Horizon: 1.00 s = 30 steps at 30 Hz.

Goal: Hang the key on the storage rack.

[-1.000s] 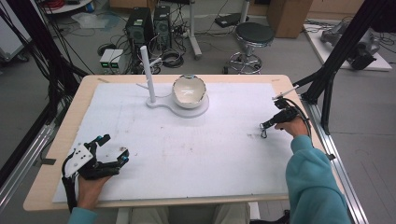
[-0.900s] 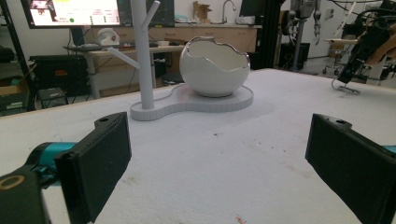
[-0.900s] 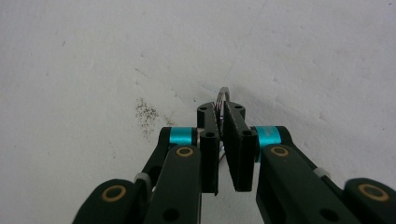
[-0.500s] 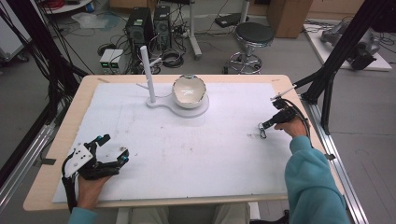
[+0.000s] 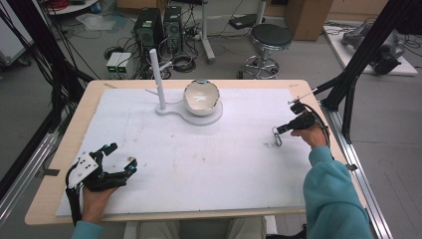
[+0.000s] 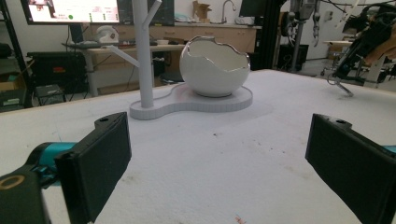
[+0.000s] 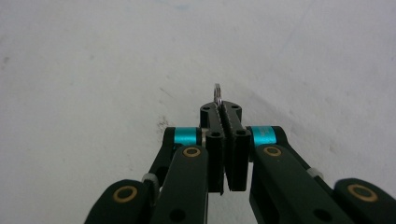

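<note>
My right gripper is at the table's right side, pointing left, and is shut on a small metal ring. Part of the metal piece hangs down to the white mat. In the right gripper view the ring sticks out beyond the closed jaws of the right gripper, just above the mat. My left gripper rests on the mat at the near left, open with nothing in it. In its own view the left gripper has its jaws wide apart and faces the stand.
A white stand sits at the back middle of the table. It carries a branched post and an eggshell-shaped bowl. The left gripper view shows the bowl and post ahead. Black frame legs rise at the right edge.
The right gripper and the metal piece at its tip have shifted very slightly to the left. The left hand has stayed put.
</note>
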Motion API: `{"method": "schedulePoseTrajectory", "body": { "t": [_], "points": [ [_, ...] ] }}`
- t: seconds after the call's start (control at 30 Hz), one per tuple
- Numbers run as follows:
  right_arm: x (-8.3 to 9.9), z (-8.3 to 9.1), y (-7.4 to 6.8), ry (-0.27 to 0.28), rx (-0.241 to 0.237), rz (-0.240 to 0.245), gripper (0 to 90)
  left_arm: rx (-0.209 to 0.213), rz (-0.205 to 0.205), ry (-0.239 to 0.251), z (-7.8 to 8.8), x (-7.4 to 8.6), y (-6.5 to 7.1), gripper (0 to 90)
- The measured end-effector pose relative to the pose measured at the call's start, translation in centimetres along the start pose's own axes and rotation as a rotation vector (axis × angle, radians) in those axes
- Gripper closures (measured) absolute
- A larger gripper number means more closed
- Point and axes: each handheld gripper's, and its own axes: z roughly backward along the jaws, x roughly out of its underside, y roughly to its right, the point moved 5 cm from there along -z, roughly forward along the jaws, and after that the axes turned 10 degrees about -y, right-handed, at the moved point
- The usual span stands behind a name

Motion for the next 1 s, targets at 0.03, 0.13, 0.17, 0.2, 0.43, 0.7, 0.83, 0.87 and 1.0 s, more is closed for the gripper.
{"method": "schedulePoseTrajectory", "body": {
  "t": [0.03, 0.13, 0.17, 0.2, 0.43, 0.7, 0.83, 0.87, 1.0],
  "points": [
    [-0.1, 0.2, -0.2, 0.023, -0.001, 0.014, 89.1, 0.001, 0.005, -0.004, 0.0, 0.0, -0.1, 7.4],
    [-0.5, 1.0, -1.0, 0.089, -0.016, 0.058, 89.1, 0.01, 0.013, -0.016, -0.2, -0.2, -0.3, 7.4],
    [-0.6, 1.3, -1.3, 0.109, -0.015, 0.069, 89.1, 0.013, 0.013, -0.021, -0.2, -0.4, -0.4, 7.4],
    [-0.6, 1.5, -1.6, 0.127, -0.029, 0.079, 89.1, 0.025, 0.018, -0.018, -0.2, -0.7, -0.4, 7.3],
    [-1.7, 3.2, -3.9, 0.309, -0.063, 0.192, 89.1, 0.111, 0.008, -0.034, -0.5, -3.8, -1.2, 7.4],
    [-2.3, 4.4, -7.0, 0.431, -0.122, 0.307, 89.0, 0.213, -0.008, -0.043, -0.7, -8.7, -2.9, 7.4],
    [-3.0, 5.2, -9.0, 0.481, -0.146, 0.369, 89.0, 0.252, -0.038, -0.075, -1.5, -10.9, -3.2, 7.4],
    [-3.2, 5.4, -9.5, 0.492, -0.156, 0.386, 89.0, 0.266, -0.044, -0.086, -1.8, -11.3, -3.2, 7.4],
    [-3.9, 6.2, -11.7, 0.529, -0.207, 0.446, 89.0, 0.324, -0.069, -0.113, -3.0, -13.0, -2.8, 7.4]
  ]
}}
